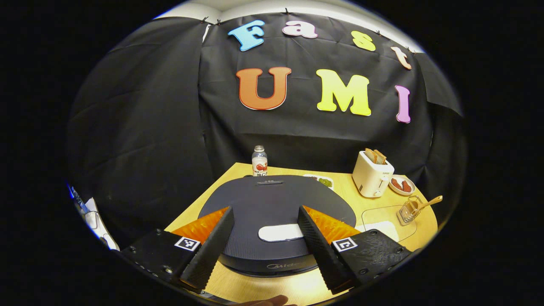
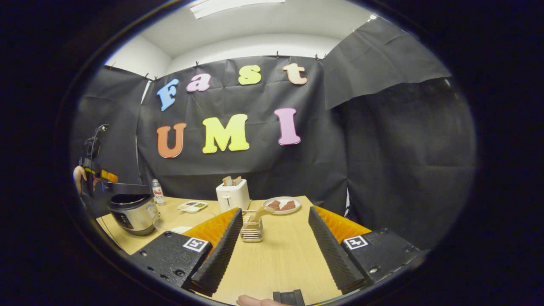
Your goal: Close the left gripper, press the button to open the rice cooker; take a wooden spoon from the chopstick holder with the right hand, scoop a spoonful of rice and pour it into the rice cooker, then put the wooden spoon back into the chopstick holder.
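The left hand-held gripper [image 1: 265, 242] hangs right over the rice cooker [image 1: 276, 212], fingers spread wide, nothing between them. The white button [image 1: 280, 232] on the closed lid sits in the gap between the fingers, and that looks deliberate: lined up for a press. But the jaws are not yet drawn together as the task asks, so the press hasn't begun.

Over to the right hand-held gripper [image 2: 276, 242]: also wide, also empty, low above the bench [image 2: 280, 263]. It points straight at the chopstick holder [image 2: 251, 231], with the wooden spoon [image 2: 259, 214] leaning out of it, handle tilted up — an easy handle to pinch, probably. The toaster [image 2: 232, 194] and a plate [image 2: 282, 205] stand behind. The cooker's lid seems shut on its steel body, far left.
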Demonstrator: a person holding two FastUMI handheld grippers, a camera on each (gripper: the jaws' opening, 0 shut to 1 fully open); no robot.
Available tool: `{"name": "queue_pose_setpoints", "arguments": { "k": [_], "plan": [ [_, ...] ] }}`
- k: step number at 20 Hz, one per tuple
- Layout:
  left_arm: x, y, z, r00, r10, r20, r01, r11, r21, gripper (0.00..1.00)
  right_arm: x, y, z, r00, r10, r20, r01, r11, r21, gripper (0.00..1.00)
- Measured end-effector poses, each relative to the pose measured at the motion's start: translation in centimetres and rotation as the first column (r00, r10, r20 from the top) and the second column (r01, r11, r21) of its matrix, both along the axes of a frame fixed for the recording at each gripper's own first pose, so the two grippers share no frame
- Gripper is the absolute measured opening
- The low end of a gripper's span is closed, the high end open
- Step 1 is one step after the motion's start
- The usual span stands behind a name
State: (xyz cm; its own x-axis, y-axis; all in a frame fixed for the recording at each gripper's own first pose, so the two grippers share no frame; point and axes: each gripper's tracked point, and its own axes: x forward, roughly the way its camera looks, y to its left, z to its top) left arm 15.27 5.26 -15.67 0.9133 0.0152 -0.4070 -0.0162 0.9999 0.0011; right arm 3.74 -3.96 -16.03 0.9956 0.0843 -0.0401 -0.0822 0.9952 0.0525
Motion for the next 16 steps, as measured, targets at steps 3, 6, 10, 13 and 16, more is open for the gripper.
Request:
{"name": "queue_pose_setpoints", "arguments": {
  "k": [3, 6, 10, 13, 16],
  "plan": [
    [-0.5, -0.1, -1.7, 1.000, -0.002, 0.026, 0.001, 1.000, 0.015, 0.98, 0.3, 1.2, -0.1, 1.000, 0.011, -0.003, -0.011, 1.000, -0.014, 0.94],
    [-0.6, -0.2, -2.3, 0.997, -0.007, 0.078, 0.005, 1.000, 0.020, 0.98, 0.9, 2.3, -0.5, 1.000, 0.018, -0.012, -0.019, 1.000, -0.022, 0.94],
    [-0.5, -0.1, -2.6, 0.984, 0.006, 0.181, -0.011, 1.000, 0.027, 0.98, 1.2, 4.8, -1.1, 0.998, 0.056, -0.037, -0.057, 0.998, -0.010, 0.94],
    [-0.2, -0.1, -2.5, 0.962, 0.030, 0.271, -0.040, 0.999, 0.031, 0.99, 1.6, 5.6, -1.5, 0.997, 0.060, -0.039, -0.062, 0.998, -0.029, 1.00],
    [0.2, -0.1, -2.8, 0.947, 0.053, 0.316, -0.061, 0.998, 0.016, 0.98, 1.8, 6.4, -2.3, 0.996, 0.070, -0.061, -0.073, 0.997, -0.040, 1.00]
  ]
}}
